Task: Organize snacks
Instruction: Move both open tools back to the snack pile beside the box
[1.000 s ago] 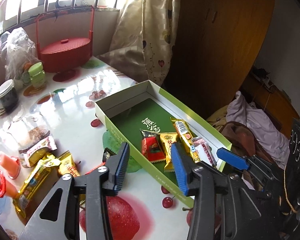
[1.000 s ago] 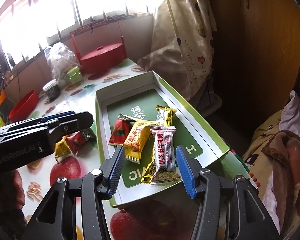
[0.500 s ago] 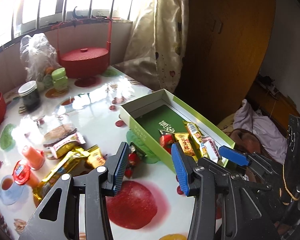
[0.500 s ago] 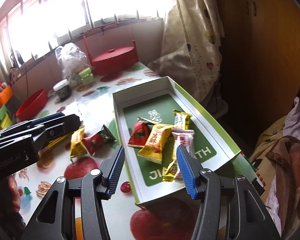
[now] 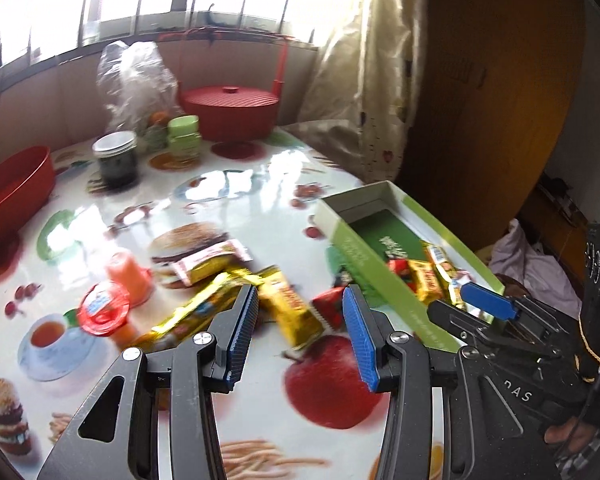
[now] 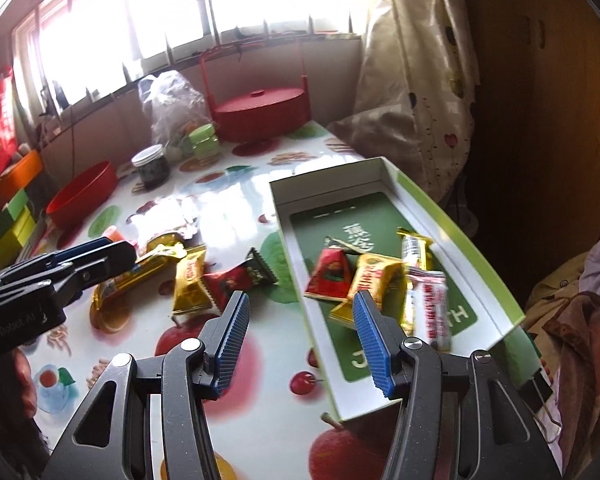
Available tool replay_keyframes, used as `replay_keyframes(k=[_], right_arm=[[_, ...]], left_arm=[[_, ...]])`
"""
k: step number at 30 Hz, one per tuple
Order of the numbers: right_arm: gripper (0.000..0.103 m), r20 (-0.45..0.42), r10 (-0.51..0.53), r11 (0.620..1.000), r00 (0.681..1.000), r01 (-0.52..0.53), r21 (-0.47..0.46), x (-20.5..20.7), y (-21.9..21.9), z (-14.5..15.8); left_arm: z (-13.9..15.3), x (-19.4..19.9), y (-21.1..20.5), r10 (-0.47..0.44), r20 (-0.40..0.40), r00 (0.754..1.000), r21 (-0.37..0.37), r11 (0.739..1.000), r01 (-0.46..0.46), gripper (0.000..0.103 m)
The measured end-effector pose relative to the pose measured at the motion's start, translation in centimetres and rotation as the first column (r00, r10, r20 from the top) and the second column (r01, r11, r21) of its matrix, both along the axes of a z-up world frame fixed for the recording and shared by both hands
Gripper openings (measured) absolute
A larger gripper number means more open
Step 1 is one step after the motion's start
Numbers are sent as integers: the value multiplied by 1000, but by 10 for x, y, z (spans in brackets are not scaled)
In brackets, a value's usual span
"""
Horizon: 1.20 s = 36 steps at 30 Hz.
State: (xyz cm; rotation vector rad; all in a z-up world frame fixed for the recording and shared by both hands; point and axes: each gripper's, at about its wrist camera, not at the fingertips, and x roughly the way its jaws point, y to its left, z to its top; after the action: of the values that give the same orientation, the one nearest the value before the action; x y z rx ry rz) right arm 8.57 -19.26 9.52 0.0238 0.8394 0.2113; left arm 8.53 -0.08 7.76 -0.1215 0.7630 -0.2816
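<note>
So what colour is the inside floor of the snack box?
Dark green with white lettering, inside the box; clearest in the right wrist view.

table surface, contents

glossy fruit-print table (image 6: 260,376). right: green-rimmed box (image 6: 496,280). left of it: loose snack packets (image 6: 188,276), orange cup (image 5: 128,276). far: red bowl (image 6: 82,194), dark jar (image 6: 152,168), red lidded basket (image 6: 260,114), plastic bag (image 6: 172,100).

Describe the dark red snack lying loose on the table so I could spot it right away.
Find the green box at the table's right edge. Just left of its long wall, on the fruit-print tablecloth, lies a small red wrapper with a black zigzag end. The loose packets to its left are yellow or gold; it alone is red.
</note>
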Motion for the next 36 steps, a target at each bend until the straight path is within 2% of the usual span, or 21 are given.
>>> replay_keyframes(k=[8,15,17,23,28,36], right_arm=[[54,-29,59,998,998,-60,-15,14,28,-8],[54,-90,115,993,989,-116,-8,35,54,-22],[54,-118,85,995,989,-90,-40,43,60,-27],[51,-169,53,999,984,-54,2,62,64,-38],[45,-191,3,999,982,6,44,74,61,-41],[37,-197,-3,1000,980,3,-2,80,69,-49]], left_arm=[[-13,-3,28,61,-29,998,-5,998,-61,46],[-26,-4,40,74,-59,995,-17,997,-75,46],[-28,-4,43,78,-63,995,-24,997,-79,46],[-34,-5,51,88,-76,993,-40,995,-91,46],[-35,-4,54,89,-80,993,-52,994,-93,46],[-39,-1,56,88,-89,992,-62,994,-94,46]])
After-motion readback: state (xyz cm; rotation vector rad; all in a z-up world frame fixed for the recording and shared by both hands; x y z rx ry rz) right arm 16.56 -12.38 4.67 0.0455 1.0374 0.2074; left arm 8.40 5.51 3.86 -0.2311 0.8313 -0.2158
